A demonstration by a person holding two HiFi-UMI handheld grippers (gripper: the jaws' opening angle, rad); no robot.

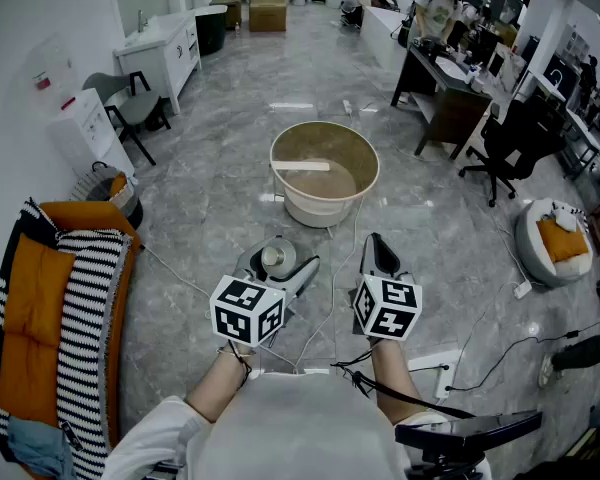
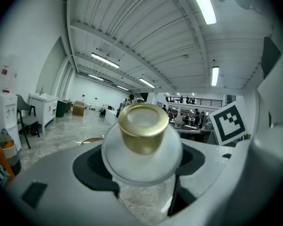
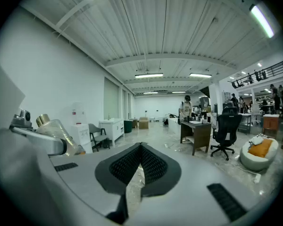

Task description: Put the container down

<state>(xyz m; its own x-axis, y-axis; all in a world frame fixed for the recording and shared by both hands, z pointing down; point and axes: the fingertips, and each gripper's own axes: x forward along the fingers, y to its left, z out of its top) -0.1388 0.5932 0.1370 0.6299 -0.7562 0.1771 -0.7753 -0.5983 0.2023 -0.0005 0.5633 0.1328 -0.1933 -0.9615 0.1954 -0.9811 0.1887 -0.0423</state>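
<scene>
Left gripper (image 1: pixel 285 273): jaws spread wide and pressed on the rounded, translucent body of a gold-capped container (image 2: pixel 142 140), carried in the air over the marble floor (image 1: pixel 210 218), cap tilted up and back toward the gripper rather than upright. Right gripper (image 3: pixel 140 147): jaws closed together, nothing between them, just beside the left gripper and apart from the container. No table within reach in the head view; nearest resting places, by appearance, the bare floor below and a beige tub (image 1: pixel 315 208) farther ahead. Judged main hazard: slip of the smooth curved body out of the pads, owing to a hold on a bulging surface with the jaws near full stretch, leaving little margin for any loosening during the descent. Second hazard: release from too high, with a fall onto hard stone and possible cracking or rolling. Third: set-down at the present tilt, base edge first, with toppling upon opening of the jaws; levelling of the base advisable beforehand. Fourth: landing on the loose cables (image 1: pixel 332 286) strewn beneath both grippers, an uneven footing likely to tip a narrow-necked vessel. No ready support from the closed right jaws in case of a wobble. Contents of the container not discernible, hence spill risk unknown.
</scene>
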